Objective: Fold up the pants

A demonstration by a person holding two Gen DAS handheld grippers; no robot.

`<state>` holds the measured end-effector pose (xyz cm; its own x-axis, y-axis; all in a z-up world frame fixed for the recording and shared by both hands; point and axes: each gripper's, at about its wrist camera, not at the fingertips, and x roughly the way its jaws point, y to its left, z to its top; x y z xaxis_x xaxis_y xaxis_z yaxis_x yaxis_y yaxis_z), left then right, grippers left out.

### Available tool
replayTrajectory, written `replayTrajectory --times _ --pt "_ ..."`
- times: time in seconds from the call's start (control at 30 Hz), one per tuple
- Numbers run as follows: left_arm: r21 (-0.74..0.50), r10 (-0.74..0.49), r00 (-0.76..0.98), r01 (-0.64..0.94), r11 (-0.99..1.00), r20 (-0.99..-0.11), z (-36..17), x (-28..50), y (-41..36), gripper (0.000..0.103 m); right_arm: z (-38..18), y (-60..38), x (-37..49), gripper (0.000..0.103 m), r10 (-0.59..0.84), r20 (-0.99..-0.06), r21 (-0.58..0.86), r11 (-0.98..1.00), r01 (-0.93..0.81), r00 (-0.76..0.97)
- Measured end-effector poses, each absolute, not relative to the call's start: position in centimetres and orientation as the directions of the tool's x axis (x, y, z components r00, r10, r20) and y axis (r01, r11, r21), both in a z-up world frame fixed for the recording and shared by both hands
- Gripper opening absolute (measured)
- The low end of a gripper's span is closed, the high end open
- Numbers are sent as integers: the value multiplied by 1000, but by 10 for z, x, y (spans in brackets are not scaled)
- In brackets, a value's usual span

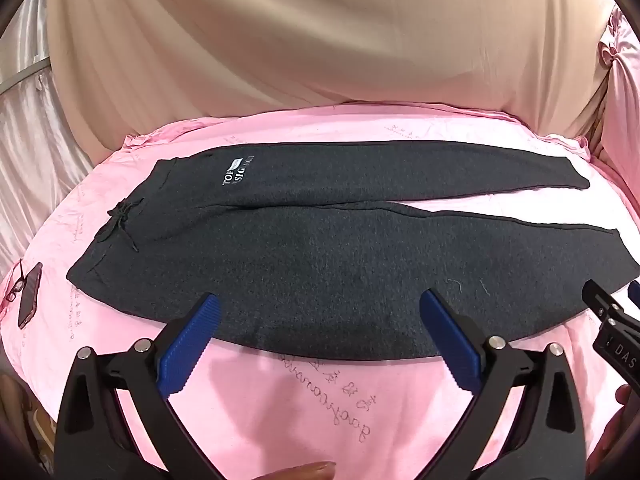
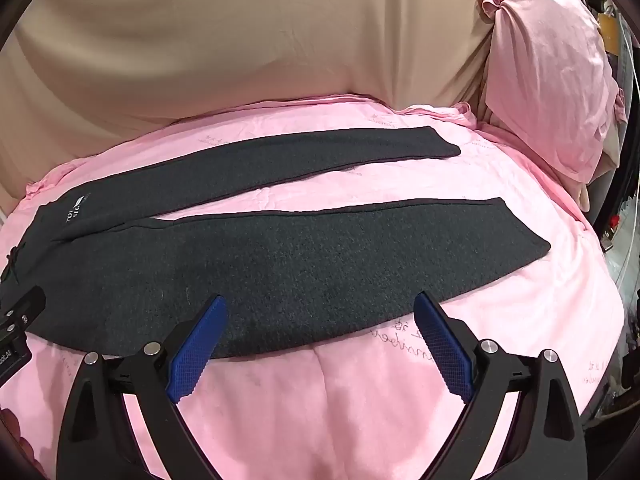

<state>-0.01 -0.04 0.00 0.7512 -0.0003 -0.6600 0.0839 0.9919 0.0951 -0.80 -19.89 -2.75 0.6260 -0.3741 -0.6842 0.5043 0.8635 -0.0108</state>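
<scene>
Dark grey pants point(image 1: 312, 264) lie flat on a pink bedsheet point(image 1: 320, 400), waistband with drawstring at the left, two legs spread apart to the right. A white logo point(image 1: 238, 172) sits on the far leg. My left gripper point(image 1: 320, 304) is open and empty, its blue pads over the near edge of the near leg. In the right wrist view the pants point(image 2: 320, 264) run across the middle, and my right gripper point(image 2: 320, 308) is open and empty over the near leg's near edge. The right gripper shows at the right edge of the left wrist view point(image 1: 612, 312).
A phone point(image 1: 30, 296) and glasses point(image 1: 14, 290) lie on the sheet at the left. A beige headboard cover point(image 1: 320, 40) rises behind the bed. A pink pillow point(image 2: 552, 72) leans at the right. The bed's right edge drops off beside clutter point(image 2: 616, 232).
</scene>
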Motion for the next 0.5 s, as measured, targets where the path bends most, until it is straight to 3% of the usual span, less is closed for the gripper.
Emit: replayTrajectory --times 0.5 --pt "89 -12 739 97 991 -673 -9 2 -4 98 -29 -194 -2 92 -380 -685 -21 863 505 622"
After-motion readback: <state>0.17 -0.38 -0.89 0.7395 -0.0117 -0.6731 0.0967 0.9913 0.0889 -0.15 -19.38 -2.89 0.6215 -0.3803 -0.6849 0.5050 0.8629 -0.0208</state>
